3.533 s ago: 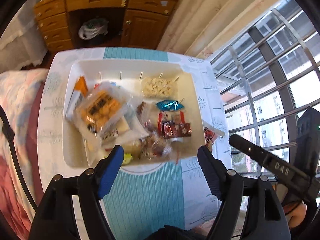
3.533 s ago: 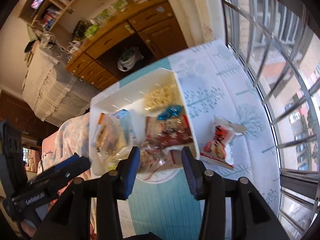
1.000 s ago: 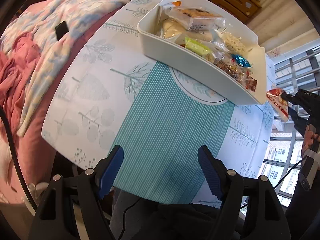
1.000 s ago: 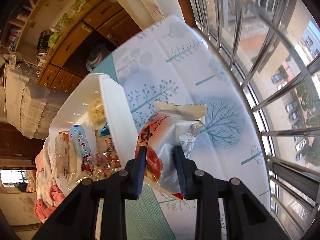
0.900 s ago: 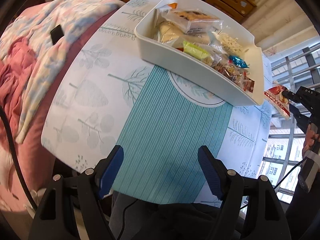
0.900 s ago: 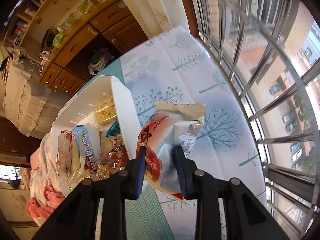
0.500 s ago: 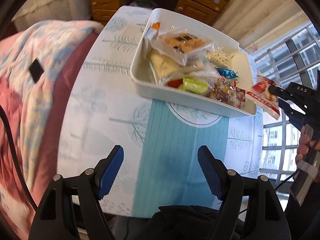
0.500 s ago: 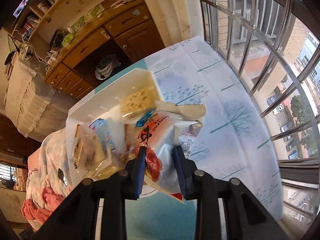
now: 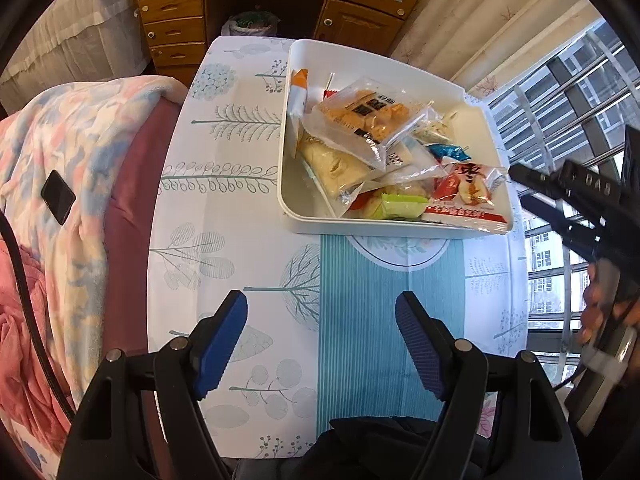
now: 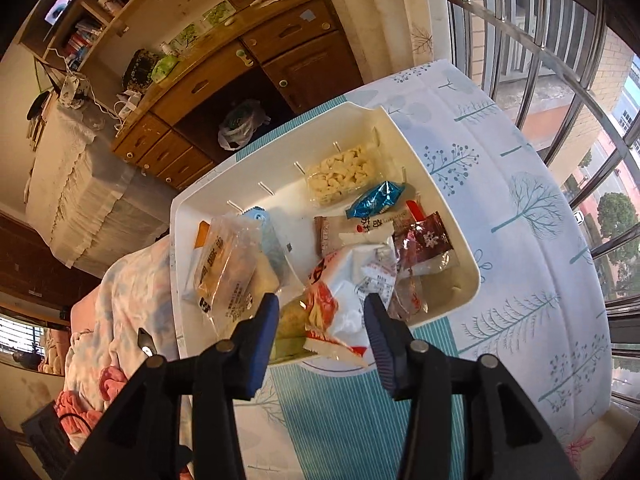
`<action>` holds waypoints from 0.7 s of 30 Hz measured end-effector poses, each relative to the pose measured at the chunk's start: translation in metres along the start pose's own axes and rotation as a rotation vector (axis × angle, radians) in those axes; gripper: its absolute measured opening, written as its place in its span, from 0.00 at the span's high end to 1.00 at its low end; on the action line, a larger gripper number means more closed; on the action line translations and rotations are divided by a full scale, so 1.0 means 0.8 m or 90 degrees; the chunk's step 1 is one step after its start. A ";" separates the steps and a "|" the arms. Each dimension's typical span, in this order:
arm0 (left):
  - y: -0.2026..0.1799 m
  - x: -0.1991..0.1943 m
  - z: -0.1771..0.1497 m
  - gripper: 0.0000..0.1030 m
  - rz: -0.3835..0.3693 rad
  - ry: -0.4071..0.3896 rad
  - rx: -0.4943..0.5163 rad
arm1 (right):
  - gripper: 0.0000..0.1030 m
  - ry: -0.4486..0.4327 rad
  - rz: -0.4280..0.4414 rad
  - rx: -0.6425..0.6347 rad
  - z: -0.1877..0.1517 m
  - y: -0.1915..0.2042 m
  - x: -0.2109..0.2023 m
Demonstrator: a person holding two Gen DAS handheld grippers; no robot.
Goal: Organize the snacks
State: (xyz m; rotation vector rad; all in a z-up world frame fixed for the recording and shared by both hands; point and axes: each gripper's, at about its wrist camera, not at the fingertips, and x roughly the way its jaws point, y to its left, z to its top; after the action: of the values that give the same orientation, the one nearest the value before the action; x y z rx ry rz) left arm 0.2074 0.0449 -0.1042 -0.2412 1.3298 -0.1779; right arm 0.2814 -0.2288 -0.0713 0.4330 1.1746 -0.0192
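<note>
The red-and-white snack packet (image 10: 346,300) lies at the near edge of the white bin (image 10: 464,240), lower centre of frame, between the right gripper (image 10: 320,320)'s opening jaws, pads off it. The left gripper (image 9: 320,340) gapes empty over the tablecloth (image 9: 224,240)

Bare tablecloth (image 9: 224,208) beside the snack-crowded white bin (image 9: 286,200).

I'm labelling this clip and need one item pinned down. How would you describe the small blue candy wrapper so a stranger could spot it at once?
Find the white bin on the tree-patterned tablecloth. Inside, near its window-side wall, just in front of the clear pack of pale nuggets, lies the blue wrapper. It is the only shiny blue twist-shaped piece; its neighbours are red, white or clear.
</note>
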 end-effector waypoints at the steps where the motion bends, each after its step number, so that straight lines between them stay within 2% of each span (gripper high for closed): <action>1: -0.001 -0.003 -0.001 0.27 -0.002 -0.004 0.002 | 0.51 0.000 -0.002 -0.006 -0.005 0.000 -0.004; 7: -0.005 -0.023 -0.021 0.27 -0.022 -0.054 0.007 | 0.45 -0.007 -0.028 -0.079 -0.051 -0.007 -0.029; 10: -0.010 -0.028 -0.042 0.27 -0.022 -0.067 -0.001 | 0.38 -0.006 -0.028 -0.122 -0.077 -0.013 -0.036; 13: -0.020 -0.027 -0.068 0.27 -0.021 -0.055 -0.008 | 0.37 0.013 -0.022 -0.154 -0.108 -0.025 -0.044; 19: -0.043 -0.039 -0.123 0.27 0.002 -0.052 -0.006 | 0.25 0.037 -0.026 -0.201 -0.163 -0.048 -0.073; 21: -0.049 -0.045 -0.139 0.19 0.008 -0.047 -0.008 | 0.17 0.049 -0.043 -0.211 -0.180 -0.058 -0.083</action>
State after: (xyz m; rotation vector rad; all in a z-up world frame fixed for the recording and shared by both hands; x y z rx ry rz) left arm 0.0915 0.0085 -0.0844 -0.2476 1.2590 -0.1490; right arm 0.1164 -0.2363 -0.0717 0.1028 1.2408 0.1325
